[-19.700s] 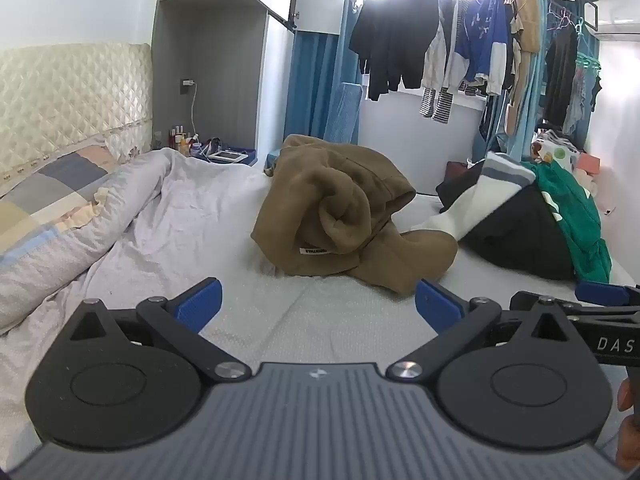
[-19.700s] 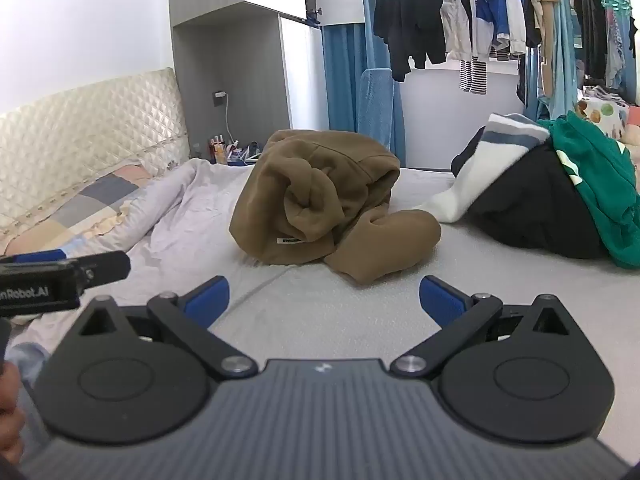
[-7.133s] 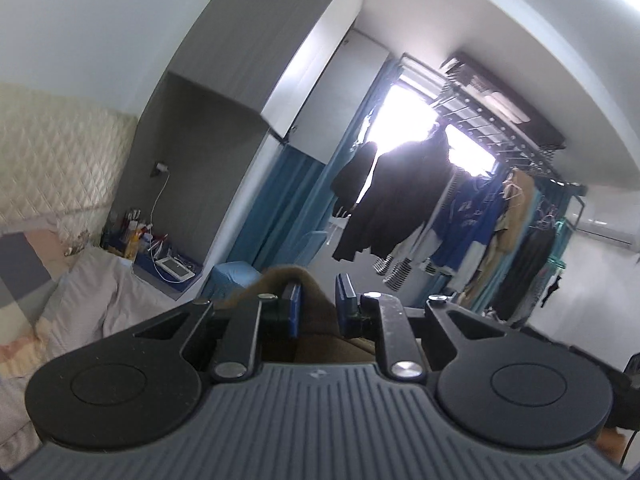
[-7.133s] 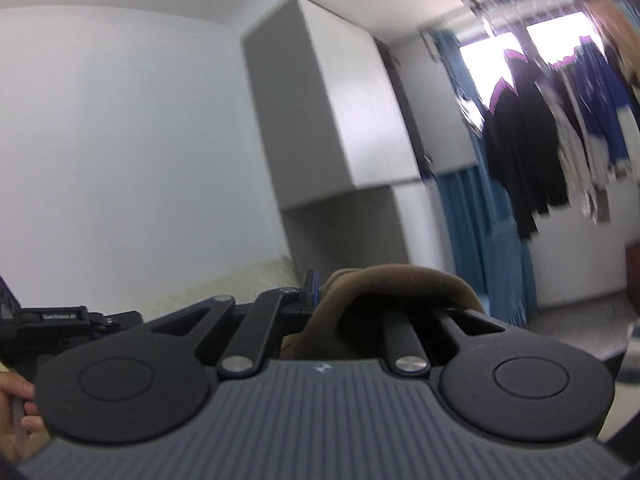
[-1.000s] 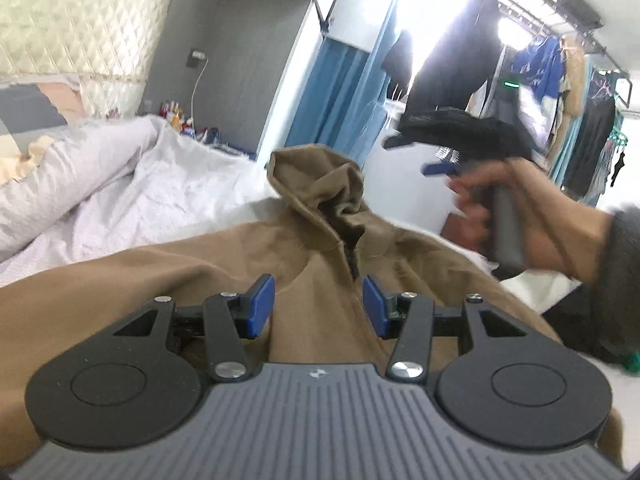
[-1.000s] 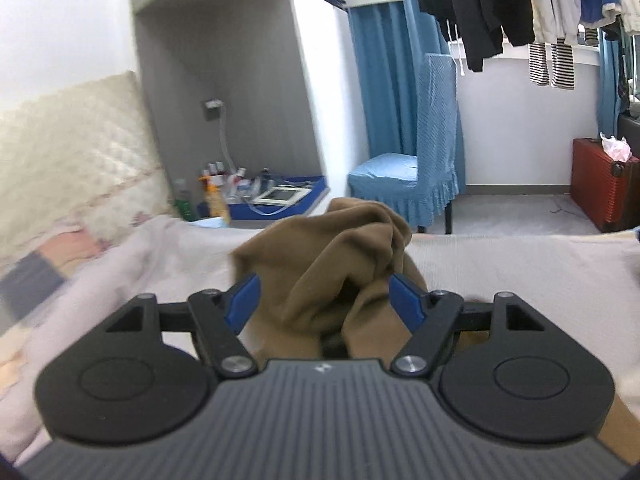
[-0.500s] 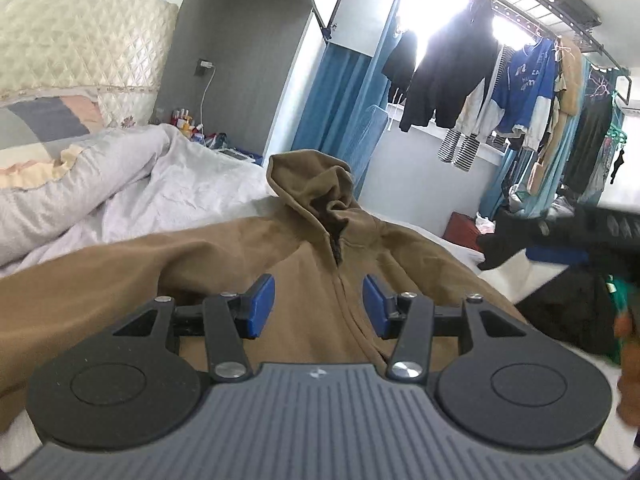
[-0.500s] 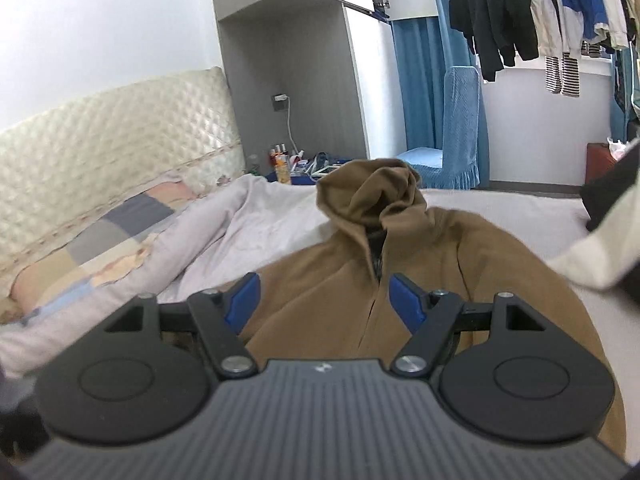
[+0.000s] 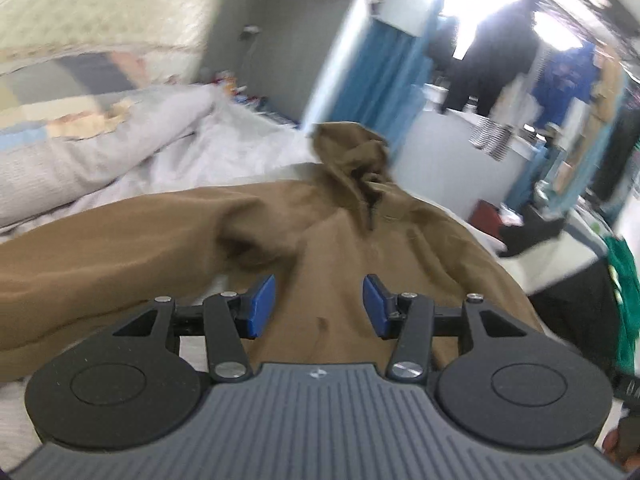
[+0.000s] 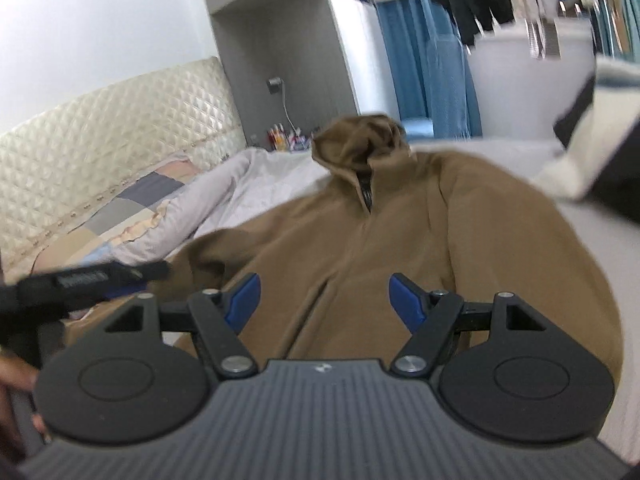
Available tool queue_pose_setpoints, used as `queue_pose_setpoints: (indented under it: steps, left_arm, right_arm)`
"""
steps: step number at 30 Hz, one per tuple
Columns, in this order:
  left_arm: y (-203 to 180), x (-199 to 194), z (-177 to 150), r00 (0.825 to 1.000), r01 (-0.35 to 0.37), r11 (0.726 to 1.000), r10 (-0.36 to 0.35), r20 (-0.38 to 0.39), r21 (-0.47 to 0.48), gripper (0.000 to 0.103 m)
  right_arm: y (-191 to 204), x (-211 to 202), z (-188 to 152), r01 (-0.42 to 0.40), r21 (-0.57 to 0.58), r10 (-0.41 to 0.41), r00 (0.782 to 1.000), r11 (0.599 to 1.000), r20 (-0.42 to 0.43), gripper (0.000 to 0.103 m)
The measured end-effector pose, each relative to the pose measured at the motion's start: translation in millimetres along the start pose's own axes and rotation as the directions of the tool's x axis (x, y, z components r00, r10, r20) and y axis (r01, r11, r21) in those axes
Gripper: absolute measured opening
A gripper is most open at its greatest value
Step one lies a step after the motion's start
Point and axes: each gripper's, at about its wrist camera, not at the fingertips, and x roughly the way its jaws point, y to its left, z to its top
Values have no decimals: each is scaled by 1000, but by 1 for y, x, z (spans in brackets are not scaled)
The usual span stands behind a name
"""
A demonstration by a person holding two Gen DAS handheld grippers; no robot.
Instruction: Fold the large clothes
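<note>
A brown hoodie (image 9: 360, 248) (image 10: 440, 232) lies spread front-up on the bed, hood toward the far end, one sleeve stretched out to the left. My left gripper (image 9: 319, 306) hovers over its lower front, open, nothing between its blue pads. My right gripper (image 10: 323, 302) also stands open and empty above the hoodie's front near the zip line. In the right wrist view the left gripper's black body (image 10: 80, 280) shows at the left edge, held by a hand (image 10: 16, 380).
A grey quilt and patchwork pillow (image 10: 132, 204) lie to the left by the padded headboard (image 10: 100, 120). A pile of black, white and green clothes (image 9: 592, 280) sits to the right of the hoodie. Clothes hang by the window (image 9: 500, 60).
The right gripper has pulled back from the hood toward the hoodie's lower front. The left gripper has shifted and tilted a little. Both stay open and empty.
</note>
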Motion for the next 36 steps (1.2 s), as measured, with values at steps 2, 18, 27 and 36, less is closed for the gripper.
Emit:
queue_pose_setpoints:
  steps: [2, 18, 27, 36]
  left_arm:
    - [21, -1, 16, 998, -54, 998, 53, -38, -31, 55]
    - [256, -77, 84, 898, -417, 883, 364, -247, -215, 75]
    - [308, -51, 34, 824, -503, 841, 397, -405, -199, 75]
    - [297, -40, 36, 837, -460, 865, 345, -425, -203, 38]
  right_arm:
    - [-6, 2, -2, -4, 31, 4, 1000, 1000, -9, 73]
    - [-7, 28, -13, 27, 77, -18, 994, 997, -112, 73]
    - [5, 43, -12, 31, 43, -25, 990, 999, -141, 73]
    - [6, 52, -12, 65, 35, -59, 986, 997, -154, 73]
